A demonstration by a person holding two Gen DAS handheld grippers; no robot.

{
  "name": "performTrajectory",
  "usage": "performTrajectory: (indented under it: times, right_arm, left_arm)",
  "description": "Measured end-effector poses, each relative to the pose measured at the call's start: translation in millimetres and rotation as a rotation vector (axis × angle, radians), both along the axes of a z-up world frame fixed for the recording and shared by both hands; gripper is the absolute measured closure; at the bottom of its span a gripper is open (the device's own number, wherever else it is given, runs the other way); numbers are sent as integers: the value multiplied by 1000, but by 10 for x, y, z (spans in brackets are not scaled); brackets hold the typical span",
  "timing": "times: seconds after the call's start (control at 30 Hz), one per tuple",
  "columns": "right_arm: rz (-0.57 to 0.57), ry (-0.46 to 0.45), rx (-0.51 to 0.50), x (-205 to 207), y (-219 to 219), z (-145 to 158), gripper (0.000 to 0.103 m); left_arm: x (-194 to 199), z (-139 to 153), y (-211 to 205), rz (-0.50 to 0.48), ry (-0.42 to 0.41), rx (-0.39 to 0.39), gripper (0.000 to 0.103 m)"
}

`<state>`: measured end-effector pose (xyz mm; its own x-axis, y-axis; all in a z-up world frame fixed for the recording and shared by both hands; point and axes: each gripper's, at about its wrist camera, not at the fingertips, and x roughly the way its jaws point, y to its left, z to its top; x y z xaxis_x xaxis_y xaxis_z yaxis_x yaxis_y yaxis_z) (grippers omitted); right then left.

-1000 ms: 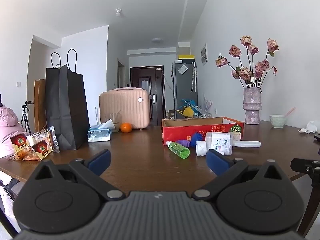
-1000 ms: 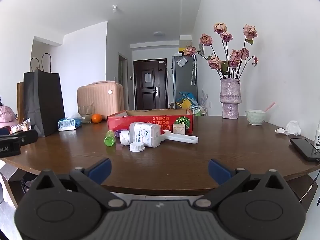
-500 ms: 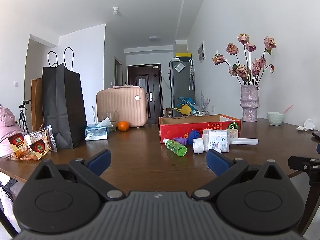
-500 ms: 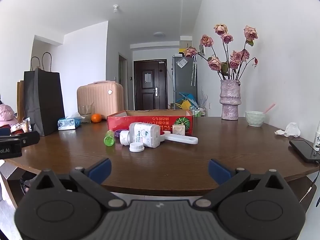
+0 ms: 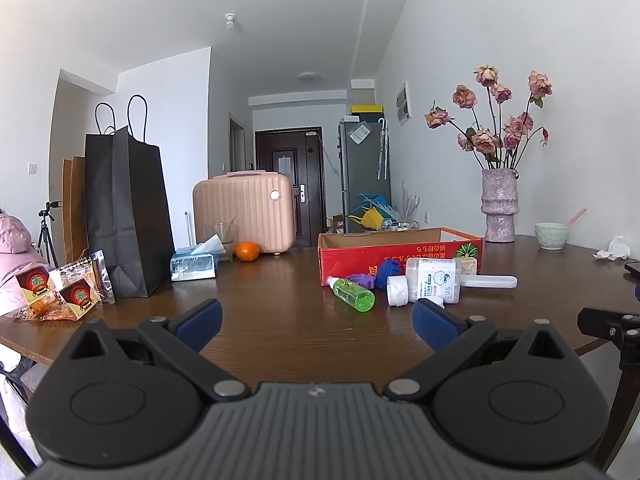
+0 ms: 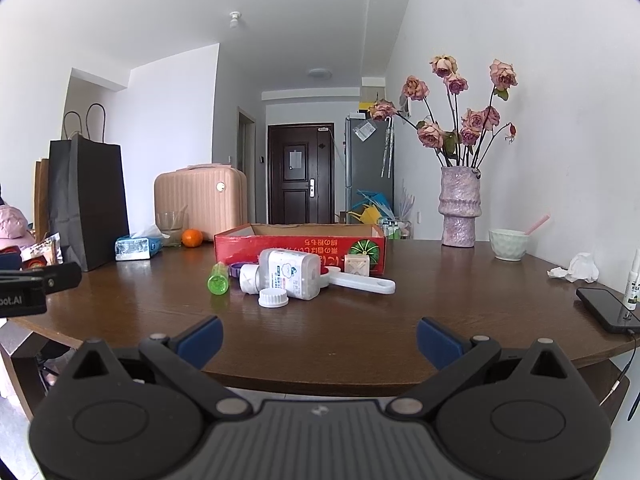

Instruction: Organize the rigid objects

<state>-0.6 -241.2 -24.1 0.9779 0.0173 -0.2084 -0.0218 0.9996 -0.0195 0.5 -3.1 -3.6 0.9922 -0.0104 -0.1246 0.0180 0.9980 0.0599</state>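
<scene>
A red cardboard box (image 5: 400, 250) (image 6: 300, 246) stands open on the brown table (image 5: 280, 320) (image 6: 360, 320). In front of it lie a green bottle (image 5: 352, 293) (image 6: 218, 280), a white bottle (image 5: 432, 286) (image 6: 288, 274), a loose white cap (image 6: 273, 298), a white flat tool (image 5: 488, 281) (image 6: 366, 282), a purple piece (image 5: 362, 280), a blue piece (image 5: 388, 269) and a small wooden block (image 6: 356, 266). My left gripper (image 5: 316, 322) and right gripper (image 6: 319, 338) are open and empty, near the table's front edge, well short of these objects.
A black paper bag (image 5: 124, 216), snack packets (image 5: 60, 292), a tissue pack (image 5: 194, 264), an orange (image 5: 247, 251) and a pink case (image 5: 244, 210) stand at left. A vase of flowers (image 6: 458, 210), a bowl (image 6: 508, 244), crumpled tissue (image 6: 576, 268) and a phone (image 6: 608, 308) are at right.
The left view has lifted and drawn a little closer to the table objects. The right view has hardly changed. Both grippers stay open.
</scene>
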Motion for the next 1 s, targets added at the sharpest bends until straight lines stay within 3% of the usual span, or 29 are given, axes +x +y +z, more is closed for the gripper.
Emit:
performTrajectory:
  times: [1.0]
  right_arm:
    - [11,18,24,26,-9,-23,0]
  left_arm:
    - [-4,-3,-9,7,3,-2,0]
